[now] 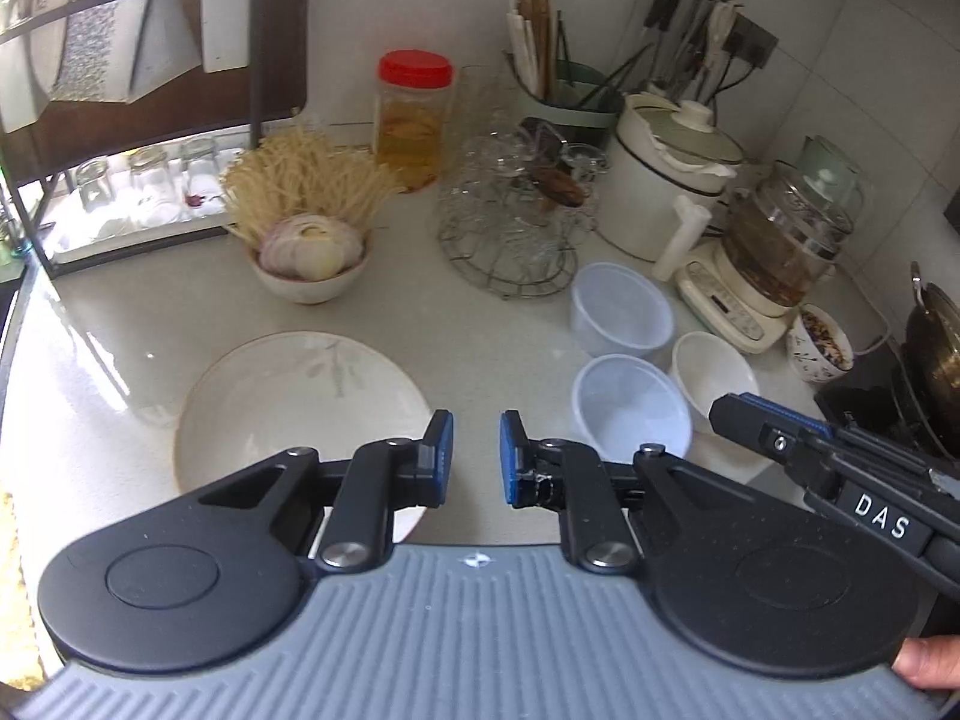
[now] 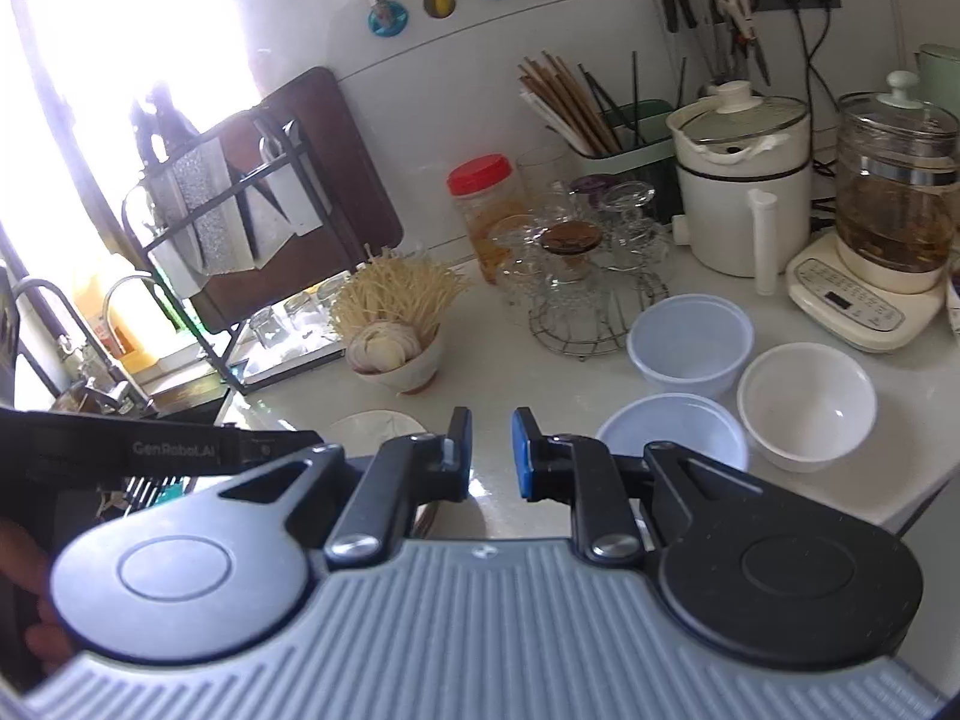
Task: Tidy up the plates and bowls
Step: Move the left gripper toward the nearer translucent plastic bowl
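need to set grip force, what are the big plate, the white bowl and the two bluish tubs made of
Big plate: likely glazed ceramic, glossy white with a faint printed sprig. White bowl: opaque and smooth, ceramic or melamine; can't tell. Two bluish tubs: probably thin translucent plastic, with a matte, cloudy look.

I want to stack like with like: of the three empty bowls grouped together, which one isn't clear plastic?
The white bowl, farthest right of the group; it is opaque, while the other two are translucent.

Two wrist views look down along their fingers, close above the bench point(image 1: 480, 324); both share the bowls.
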Demonstrator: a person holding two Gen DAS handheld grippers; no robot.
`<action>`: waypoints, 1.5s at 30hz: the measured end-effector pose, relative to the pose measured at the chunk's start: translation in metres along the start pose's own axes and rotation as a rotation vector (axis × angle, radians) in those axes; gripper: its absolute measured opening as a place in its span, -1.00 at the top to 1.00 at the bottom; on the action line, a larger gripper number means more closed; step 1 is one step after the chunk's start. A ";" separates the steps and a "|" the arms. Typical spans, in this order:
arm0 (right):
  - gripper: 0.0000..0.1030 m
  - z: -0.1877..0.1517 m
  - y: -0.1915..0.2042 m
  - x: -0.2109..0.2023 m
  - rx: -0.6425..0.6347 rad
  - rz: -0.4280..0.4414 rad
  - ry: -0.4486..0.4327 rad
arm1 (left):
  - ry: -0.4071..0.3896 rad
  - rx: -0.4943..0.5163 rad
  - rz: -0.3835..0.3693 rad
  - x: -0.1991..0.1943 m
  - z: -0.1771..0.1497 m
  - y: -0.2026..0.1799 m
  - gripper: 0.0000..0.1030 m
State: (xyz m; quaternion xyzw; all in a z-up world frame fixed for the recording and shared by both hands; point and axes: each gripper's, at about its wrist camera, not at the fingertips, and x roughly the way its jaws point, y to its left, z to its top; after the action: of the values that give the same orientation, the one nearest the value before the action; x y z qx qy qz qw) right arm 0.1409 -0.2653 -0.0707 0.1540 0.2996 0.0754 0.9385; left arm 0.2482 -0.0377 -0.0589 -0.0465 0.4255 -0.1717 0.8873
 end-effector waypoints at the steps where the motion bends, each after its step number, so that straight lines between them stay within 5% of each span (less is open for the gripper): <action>1: 0.64 -0.001 -0.001 -0.002 0.002 -0.004 -0.002 | 0.000 0.005 -0.003 0.000 0.001 -0.002 0.65; 14: 0.64 -0.012 -0.020 -0.011 0.059 -0.088 -0.039 | 0.026 0.097 -0.079 0.021 0.002 -0.024 0.65; 29: 0.64 -0.036 -0.060 0.002 0.170 -0.166 0.026 | 0.129 0.131 -0.118 0.068 -0.015 -0.031 0.65; 35: 0.64 -0.037 -0.081 0.012 0.228 -0.203 0.060 | 0.161 0.105 -0.126 0.090 -0.014 -0.028 0.19; 39: 0.63 -0.037 -0.098 0.025 0.264 -0.187 0.105 | 0.201 0.085 -0.148 0.113 -0.010 -0.029 0.17; 42: 0.05 -0.037 -0.109 0.032 0.311 -0.175 0.111 | 0.228 0.096 -0.156 0.131 -0.006 -0.034 0.17; 45: -0.03 -0.037 -0.119 0.041 0.320 -0.153 0.116 | 0.235 0.109 -0.162 0.147 0.000 -0.039 0.17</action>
State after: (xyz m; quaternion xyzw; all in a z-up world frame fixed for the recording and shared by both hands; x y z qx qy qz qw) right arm 0.1583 -0.3584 -0.1617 0.2735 0.3725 -0.0361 0.8861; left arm 0.3228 -0.1254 -0.1590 -0.0119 0.5112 -0.2698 0.8159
